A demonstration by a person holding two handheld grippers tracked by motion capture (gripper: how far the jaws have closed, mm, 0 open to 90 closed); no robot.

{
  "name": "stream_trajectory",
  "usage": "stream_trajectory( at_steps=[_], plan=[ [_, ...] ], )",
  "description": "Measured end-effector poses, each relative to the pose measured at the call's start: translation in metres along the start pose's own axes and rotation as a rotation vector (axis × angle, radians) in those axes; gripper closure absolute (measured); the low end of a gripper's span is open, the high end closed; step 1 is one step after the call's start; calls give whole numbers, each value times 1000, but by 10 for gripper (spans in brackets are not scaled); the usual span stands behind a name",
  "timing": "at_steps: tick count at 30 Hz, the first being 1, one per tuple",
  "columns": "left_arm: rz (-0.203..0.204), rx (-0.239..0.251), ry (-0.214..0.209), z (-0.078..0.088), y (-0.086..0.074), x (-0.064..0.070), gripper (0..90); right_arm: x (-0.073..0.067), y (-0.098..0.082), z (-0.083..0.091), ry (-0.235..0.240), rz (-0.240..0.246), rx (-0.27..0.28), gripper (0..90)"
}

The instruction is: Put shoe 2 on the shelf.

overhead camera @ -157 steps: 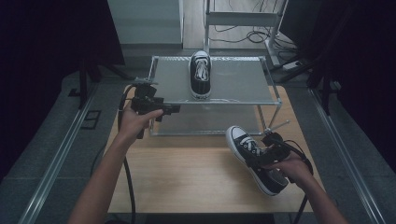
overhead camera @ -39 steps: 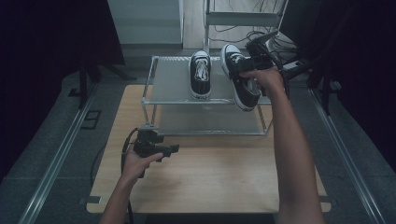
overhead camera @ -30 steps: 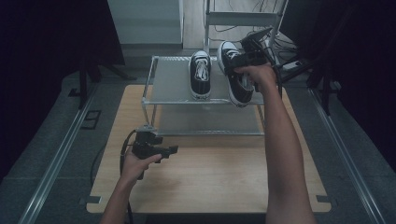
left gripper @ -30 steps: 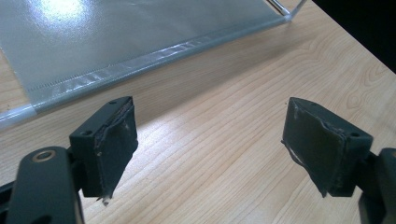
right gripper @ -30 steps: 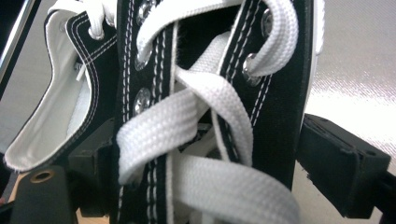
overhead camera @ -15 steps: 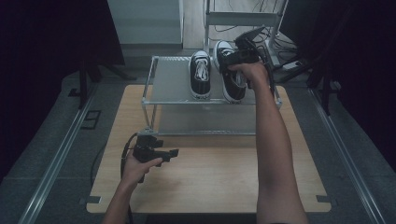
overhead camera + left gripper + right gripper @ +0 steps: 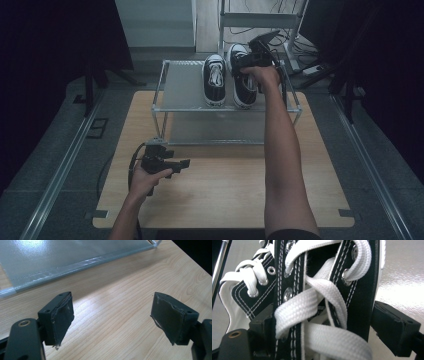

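I am setting the 2nd shoe [image 7: 244,80] on the rack [image 7: 182,87] beside 1st shoe [image 7: 214,80]; right hand-held gripper [image 7: 248,59] grasps it at laces; left hand-held gripper [image 7: 182,163] released over tabletop [image 7: 225,180]; next, I judge, lower flat, then let go.

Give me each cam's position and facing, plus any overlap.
High view: above the person's side, looking forward and down at the table, rack and two sneakers; both forearms show.
Left gripper view: on the left gripper, facing bare tabletop and the rack's edge; open fingers show.
Right gripper view: on the right gripper, fingers clamping the right sneaker.
Shared: the left sneaker.
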State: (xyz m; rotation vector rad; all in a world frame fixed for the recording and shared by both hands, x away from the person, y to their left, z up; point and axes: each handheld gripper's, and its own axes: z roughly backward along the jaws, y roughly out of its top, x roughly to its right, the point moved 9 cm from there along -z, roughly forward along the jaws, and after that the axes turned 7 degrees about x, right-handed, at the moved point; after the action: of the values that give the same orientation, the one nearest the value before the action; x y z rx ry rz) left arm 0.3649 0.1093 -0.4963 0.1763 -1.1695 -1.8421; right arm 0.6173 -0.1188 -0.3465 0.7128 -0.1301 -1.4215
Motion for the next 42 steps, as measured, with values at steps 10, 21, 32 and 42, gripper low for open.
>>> stream_trajectory(
  at_steps=[10,21,32,42],
  plan=[
    [-1,-2,-2,0,0,0,186,0,4,-12,0,-68,11,142],
    [-1,-13,-1,-3,-2,0,187,0,6,-19,17,-107,9,141],
    [4,-8,3,-1,-2,-2,187,4,3,-29,-10,-138,4,134],
    [1,-10,7,-2,-2,-1,187,11,3,-30,-12,-198,10,126]
  ],
)
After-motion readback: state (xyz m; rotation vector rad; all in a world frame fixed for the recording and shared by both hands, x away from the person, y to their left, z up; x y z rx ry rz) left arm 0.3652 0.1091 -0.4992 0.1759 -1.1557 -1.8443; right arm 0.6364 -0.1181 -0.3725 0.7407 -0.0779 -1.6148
